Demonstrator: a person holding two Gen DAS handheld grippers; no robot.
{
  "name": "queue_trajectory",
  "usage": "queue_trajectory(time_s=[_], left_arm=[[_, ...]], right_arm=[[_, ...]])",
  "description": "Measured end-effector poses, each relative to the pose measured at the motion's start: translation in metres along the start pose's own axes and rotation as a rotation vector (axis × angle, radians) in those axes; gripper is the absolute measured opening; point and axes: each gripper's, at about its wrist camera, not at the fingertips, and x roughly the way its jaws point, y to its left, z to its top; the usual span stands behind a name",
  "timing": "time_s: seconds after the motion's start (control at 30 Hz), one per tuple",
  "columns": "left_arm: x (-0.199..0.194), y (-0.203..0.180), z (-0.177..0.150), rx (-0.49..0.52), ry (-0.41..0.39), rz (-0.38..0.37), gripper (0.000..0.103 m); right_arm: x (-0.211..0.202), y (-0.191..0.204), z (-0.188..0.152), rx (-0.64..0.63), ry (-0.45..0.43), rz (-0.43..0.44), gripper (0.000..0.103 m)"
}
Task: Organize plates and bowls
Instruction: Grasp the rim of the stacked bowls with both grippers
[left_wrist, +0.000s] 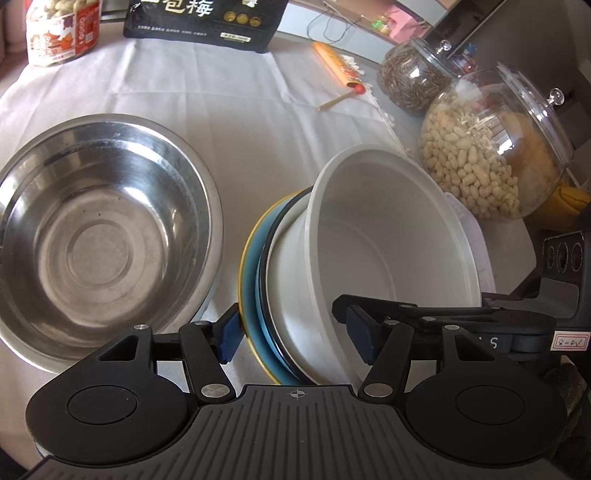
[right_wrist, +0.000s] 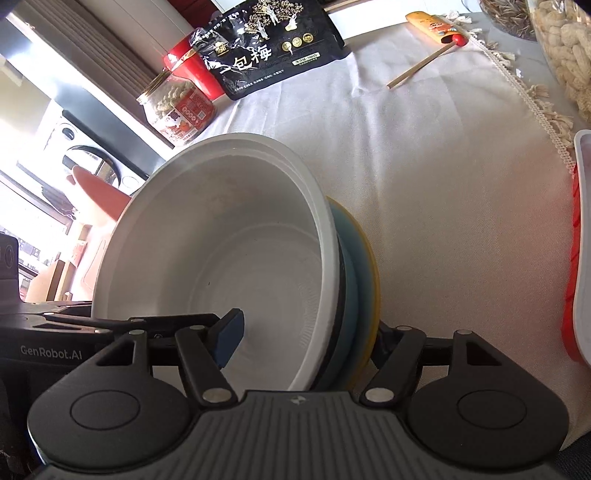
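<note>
— What's the left gripper got?

— Its jaws straddle the stack: one blue pad outside the yellow-rimmed blue plate, the other inside the white bowl. Whether they press, I cannot tell. The steel bowl sits just left of it; beyond, right, a glass jar of peanuts.

— And the right gripper?

— Same stack, opposite side: one pad inside the white bowl, the other finger behind the blue plate. Grip, again unclear. Only this view shows the red-lidded jar ahead, left, and the black snack bag beyond.
</note>
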Motion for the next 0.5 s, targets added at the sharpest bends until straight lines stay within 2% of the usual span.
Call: queue_trajectory(time_s=[0.1, 0.33, 0.5], left_arm=[[0.001, -0.001, 0.004, -0.004, -0.007, -0.002, 0.064], [0.01, -0.009, 0.007, 0.011, 0.003, 0.04, 0.065], [0.01, -0.006, 0.009, -0.002, 0.006, 0.033, 0.065]], right_arm=[[0.002, -0.008, 0.005, 0.055, 0.007, 0.025, 0.072], [0.002, -0.007, 0.005, -0.003, 0.002, -0.041, 0.072], [0.002, -0.007, 0.004, 0.003, 0.018, -0.037, 0.07]])
